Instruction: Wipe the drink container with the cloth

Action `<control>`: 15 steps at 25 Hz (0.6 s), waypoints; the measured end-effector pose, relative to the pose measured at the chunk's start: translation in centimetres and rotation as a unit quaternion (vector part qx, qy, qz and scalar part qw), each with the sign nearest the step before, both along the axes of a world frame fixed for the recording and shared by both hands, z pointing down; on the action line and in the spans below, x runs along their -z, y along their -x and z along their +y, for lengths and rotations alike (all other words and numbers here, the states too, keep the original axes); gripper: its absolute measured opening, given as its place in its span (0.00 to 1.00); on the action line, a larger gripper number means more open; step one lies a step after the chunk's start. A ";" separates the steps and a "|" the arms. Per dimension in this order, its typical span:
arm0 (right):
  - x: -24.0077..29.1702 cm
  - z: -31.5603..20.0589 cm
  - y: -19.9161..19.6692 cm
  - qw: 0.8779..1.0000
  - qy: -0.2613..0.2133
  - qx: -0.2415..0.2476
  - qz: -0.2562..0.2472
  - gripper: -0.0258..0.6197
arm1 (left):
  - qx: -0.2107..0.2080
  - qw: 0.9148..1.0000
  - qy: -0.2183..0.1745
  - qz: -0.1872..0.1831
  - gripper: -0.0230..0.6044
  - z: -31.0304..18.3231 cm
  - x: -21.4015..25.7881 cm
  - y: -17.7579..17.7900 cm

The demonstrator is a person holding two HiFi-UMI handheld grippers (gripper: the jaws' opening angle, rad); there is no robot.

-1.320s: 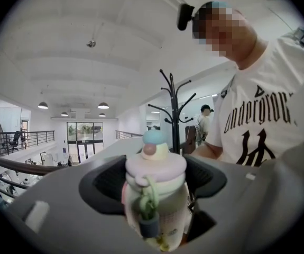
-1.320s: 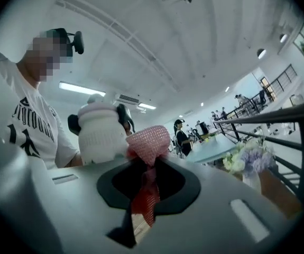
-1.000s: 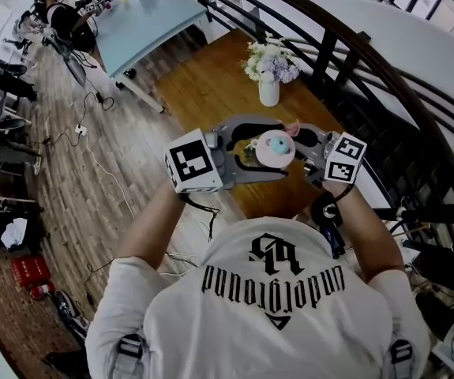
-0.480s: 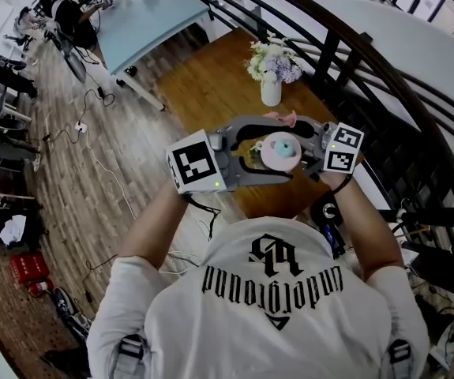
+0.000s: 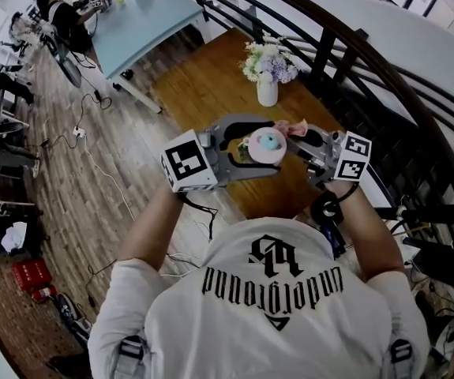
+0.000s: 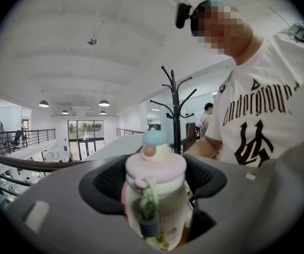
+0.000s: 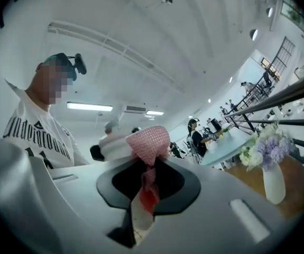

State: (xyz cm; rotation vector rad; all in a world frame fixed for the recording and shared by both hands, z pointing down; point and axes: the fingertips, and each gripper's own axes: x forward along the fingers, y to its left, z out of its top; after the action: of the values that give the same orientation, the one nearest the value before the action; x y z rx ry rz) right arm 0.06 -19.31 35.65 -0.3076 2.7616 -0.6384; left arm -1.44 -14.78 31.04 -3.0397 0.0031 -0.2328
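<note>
A small drink container [image 5: 264,144] with a pink lid and a blue knob is held up over the wooden table [image 5: 203,81]. My left gripper [image 5: 246,142] is shut on its body; in the left gripper view the bottle [image 6: 155,194] stands upright between the dark pads, a green strap hanging down its front. My right gripper [image 5: 304,139] is shut on a pink cloth [image 5: 293,127]. In the right gripper view the cloth [image 7: 148,147] bunches above the jaws and presses against the bottle's pale lid [image 7: 113,143] just behind it.
A white vase of flowers [image 5: 268,69] stands on the wooden table beyond the grippers, with a dark curved railing [image 5: 369,69] to the right. A pale blue table [image 5: 144,18] lies farther back, and people sit at its far left end. Cables trail over the plank floor at left.
The bottle and left gripper shifted slightly left and away. The right gripper moved right, its marker cube swinging outward, and the cloth now sits at the bottle's right side.
</note>
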 end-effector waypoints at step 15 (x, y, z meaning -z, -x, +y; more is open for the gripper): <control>-5.6 -0.1 -0.8 0.999 0.042 -0.020 0.026 0.10 | 0.008 1.000 0.008 0.015 0.65 -0.5 0.3 -1.0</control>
State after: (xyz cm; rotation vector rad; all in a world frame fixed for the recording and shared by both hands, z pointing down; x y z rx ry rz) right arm 0.90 -19.37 41.27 -0.4032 2.7736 -0.7481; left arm -0.47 -15.30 30.77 -3.0593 0.0289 -0.1885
